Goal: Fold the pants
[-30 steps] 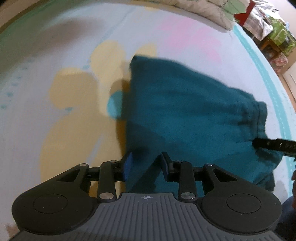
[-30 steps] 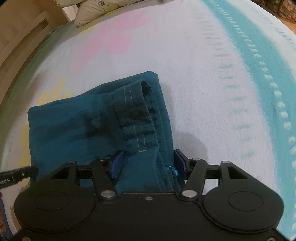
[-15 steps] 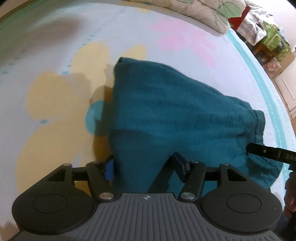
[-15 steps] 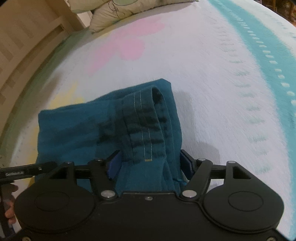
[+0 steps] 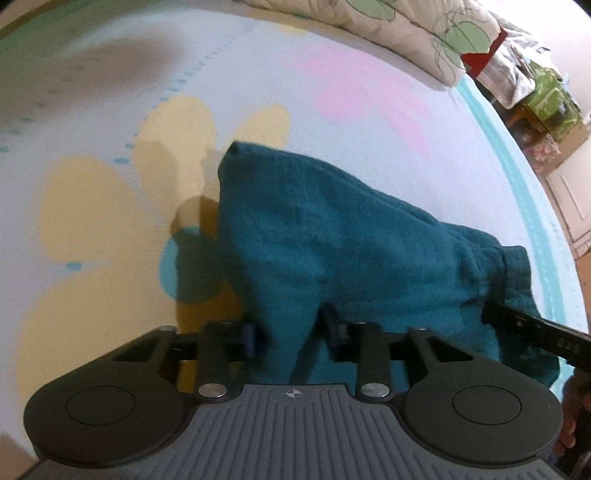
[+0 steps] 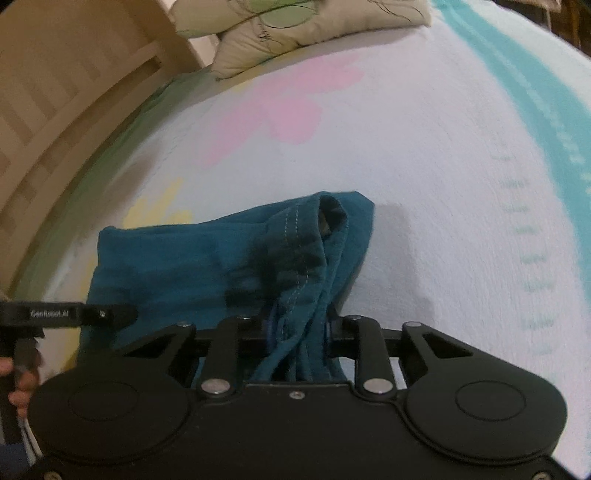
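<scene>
Teal pants (image 5: 332, 236) lie folded on a bed sheet. My left gripper (image 5: 291, 332) is shut on the near fold edge of the pants, which rises in a ridge from the sheet to its fingers. My right gripper (image 6: 299, 325) is shut on the bunched waistband end of the pants (image 6: 207, 266), with stitched hem layers gathered between its fingers. The right gripper's finger shows at the right edge of the left wrist view (image 5: 535, 328). The left gripper's finger shows at the left of the right wrist view (image 6: 74, 314).
The bed sheet (image 5: 110, 221) is pale with yellow and pink flower prints and a teal border (image 6: 535, 81). Pillows (image 6: 295, 22) lie at the head by a wooden headboard (image 6: 55, 92). Cluttered furniture (image 5: 535, 96) stands beyond the bed's right side.
Both grippers have closed on the pants' near edge and lifted it, so the cloth now rises off the sheet. Both views have tipped up toward the pillows.
</scene>
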